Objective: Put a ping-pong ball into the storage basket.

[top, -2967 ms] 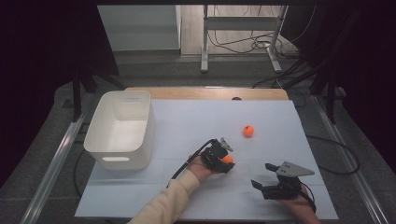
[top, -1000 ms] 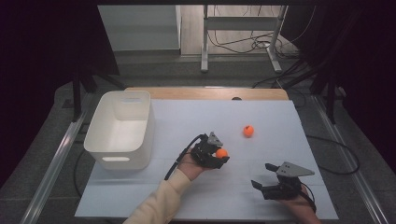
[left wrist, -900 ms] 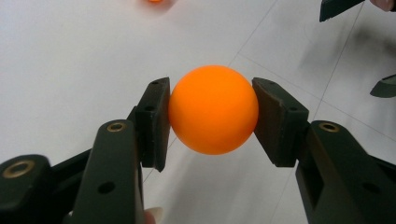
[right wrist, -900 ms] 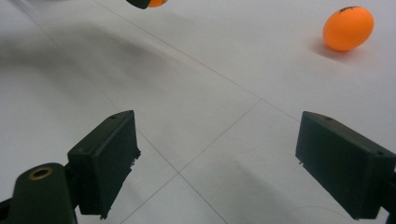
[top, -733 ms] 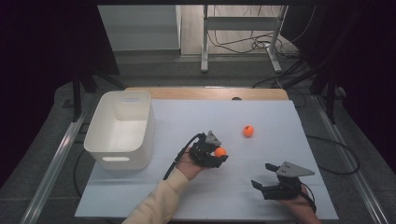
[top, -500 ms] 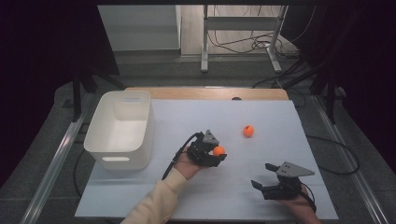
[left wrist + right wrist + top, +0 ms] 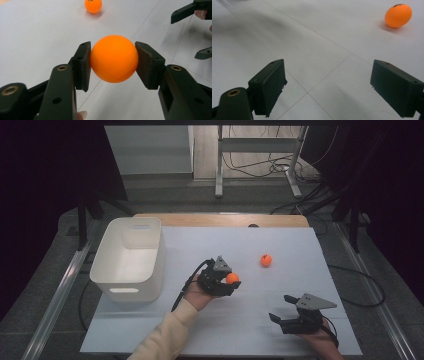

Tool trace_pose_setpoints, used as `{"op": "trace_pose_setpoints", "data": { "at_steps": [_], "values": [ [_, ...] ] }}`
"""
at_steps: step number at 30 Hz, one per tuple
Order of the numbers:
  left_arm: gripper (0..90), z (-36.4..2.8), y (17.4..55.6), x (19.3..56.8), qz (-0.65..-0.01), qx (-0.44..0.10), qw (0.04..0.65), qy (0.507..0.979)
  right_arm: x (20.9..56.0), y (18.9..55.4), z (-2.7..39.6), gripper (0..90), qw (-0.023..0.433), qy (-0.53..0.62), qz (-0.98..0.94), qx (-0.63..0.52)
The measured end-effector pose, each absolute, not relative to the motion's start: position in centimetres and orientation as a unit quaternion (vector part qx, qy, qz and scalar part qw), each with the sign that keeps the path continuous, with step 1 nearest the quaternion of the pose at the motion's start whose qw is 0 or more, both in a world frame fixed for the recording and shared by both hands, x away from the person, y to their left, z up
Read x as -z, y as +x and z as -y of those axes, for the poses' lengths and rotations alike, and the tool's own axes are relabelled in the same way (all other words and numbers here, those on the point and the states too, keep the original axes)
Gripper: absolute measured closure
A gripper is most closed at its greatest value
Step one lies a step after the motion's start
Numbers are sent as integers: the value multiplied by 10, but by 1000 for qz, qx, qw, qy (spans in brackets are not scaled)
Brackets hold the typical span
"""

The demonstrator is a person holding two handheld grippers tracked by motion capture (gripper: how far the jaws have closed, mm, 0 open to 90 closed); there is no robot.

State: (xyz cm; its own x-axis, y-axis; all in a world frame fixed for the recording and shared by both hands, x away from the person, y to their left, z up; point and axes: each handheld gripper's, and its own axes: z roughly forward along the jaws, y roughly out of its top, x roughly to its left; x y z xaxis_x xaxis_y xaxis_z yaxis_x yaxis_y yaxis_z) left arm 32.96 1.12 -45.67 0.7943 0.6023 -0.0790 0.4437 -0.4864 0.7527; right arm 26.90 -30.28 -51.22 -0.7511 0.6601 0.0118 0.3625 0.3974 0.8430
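Observation:
An orange ball [image 7: 114, 58] is pinched between the two black pads of my left gripper [image 7: 112, 60], which is shut on it. In the high view this gripper [image 7: 231, 281] is near the middle of the white table, with the ball [image 7: 232, 278] at its tip. A second orange ball [image 7: 266, 260] lies loose on the table farther back and to the right; it also shows in the left gripper view [image 7: 93, 5] and the right gripper view [image 7: 398, 15]. My right gripper [image 7: 281, 309] rests near the front right, jaws wide open [image 7: 327, 87] over bare table.
A white plastic bin [image 7: 125, 291] stands at the left side of the table, to the left of the left gripper. The table's front edge is close to the right hand. Cables and a stand's legs lie on the floor beyond the far edge.
Since the earliest frame the left gripper has drifted a little left and away from the front edge, still holding the ball. The right gripper and the loose ball have stayed put.

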Motion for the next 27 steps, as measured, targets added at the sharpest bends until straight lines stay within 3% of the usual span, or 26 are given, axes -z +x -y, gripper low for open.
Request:
{"op": "trace_pose_setpoints", "data": {
  "at_steps": [27],
  "values": [
    [496, -28, 330, 441, -317, -118, 423, 841, 512, 269, 303, 135, 165, 311, -820, -451]
  ]
}}
